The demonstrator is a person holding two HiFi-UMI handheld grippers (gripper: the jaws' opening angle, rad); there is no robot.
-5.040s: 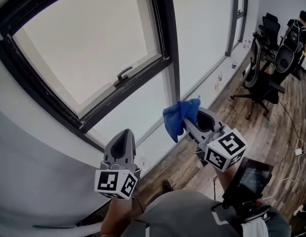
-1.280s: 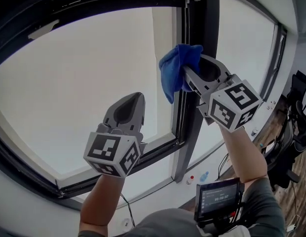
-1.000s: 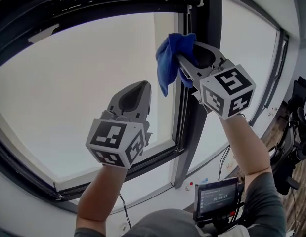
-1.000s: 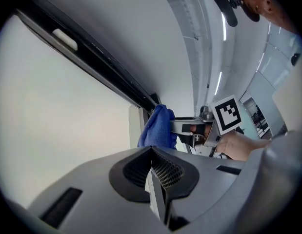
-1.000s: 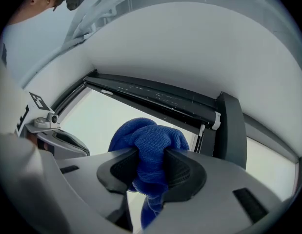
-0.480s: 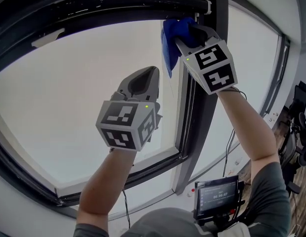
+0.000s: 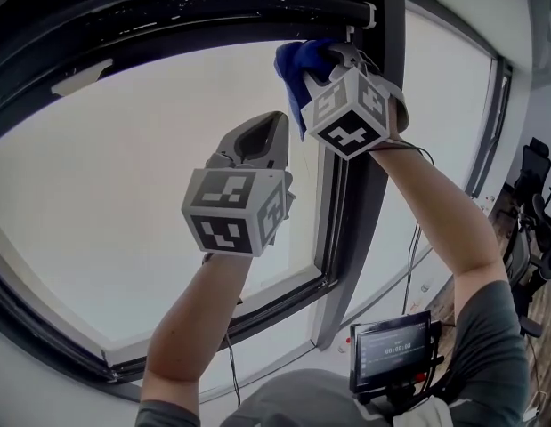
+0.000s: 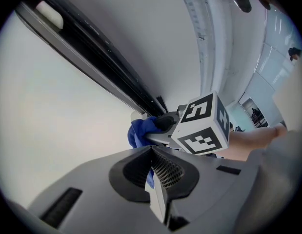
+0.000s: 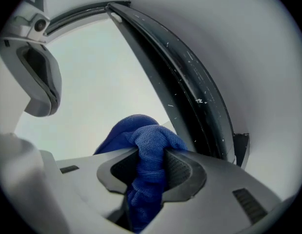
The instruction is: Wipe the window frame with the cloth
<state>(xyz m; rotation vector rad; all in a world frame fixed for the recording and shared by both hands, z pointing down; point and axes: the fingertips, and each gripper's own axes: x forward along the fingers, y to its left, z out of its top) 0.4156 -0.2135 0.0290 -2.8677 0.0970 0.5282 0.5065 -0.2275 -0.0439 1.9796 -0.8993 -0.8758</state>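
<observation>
at the top of the frame (image 7: 213,12), the right tool (image 9: 151,167) is gripping the bunched cloth (image 7: 291,76) to press it there, while the left tool (image 8: 158,184) is idling closed, empty.

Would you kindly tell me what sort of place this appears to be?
Probably an office: a large dark-framed window, black office chairs at the right edge, and wood flooring below. The right gripper holds a blue cloth up by the window's top corner.

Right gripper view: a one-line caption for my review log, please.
Right gripper shut on a bunched blue cloth, held up beside the dark window frame.
</observation>
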